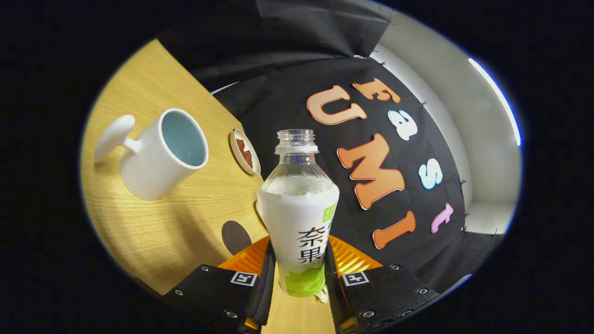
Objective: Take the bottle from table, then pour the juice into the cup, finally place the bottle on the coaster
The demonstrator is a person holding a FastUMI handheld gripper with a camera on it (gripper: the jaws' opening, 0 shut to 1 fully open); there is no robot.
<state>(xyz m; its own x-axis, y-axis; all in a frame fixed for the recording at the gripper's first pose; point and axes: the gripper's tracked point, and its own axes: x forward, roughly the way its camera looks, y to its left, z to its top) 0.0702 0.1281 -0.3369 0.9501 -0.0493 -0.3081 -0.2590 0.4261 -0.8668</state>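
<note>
My gripper (299, 262) is shut on a clear plastic bottle (297, 218) with a white and green label, both fingers pressing its lower body. The bottle has no cap and its open neck points forward, beyond the fingers. The whole view is rolled, so the bottle leans relative to the wooden table (153, 232). A white cup (160, 155) with a blue inside and a side handle stands on the table, ahead and to the left of the bottle. A dark round coaster (235, 236) lies on the table close to my left finger (253, 260).
A small pale dish (245, 151) holding brown pieces sits near the table's far edge, between the cup and the bottle's neck. Behind the table hangs the black cloth wall. A pale wall with a light strip (496, 97) is at the right.
</note>
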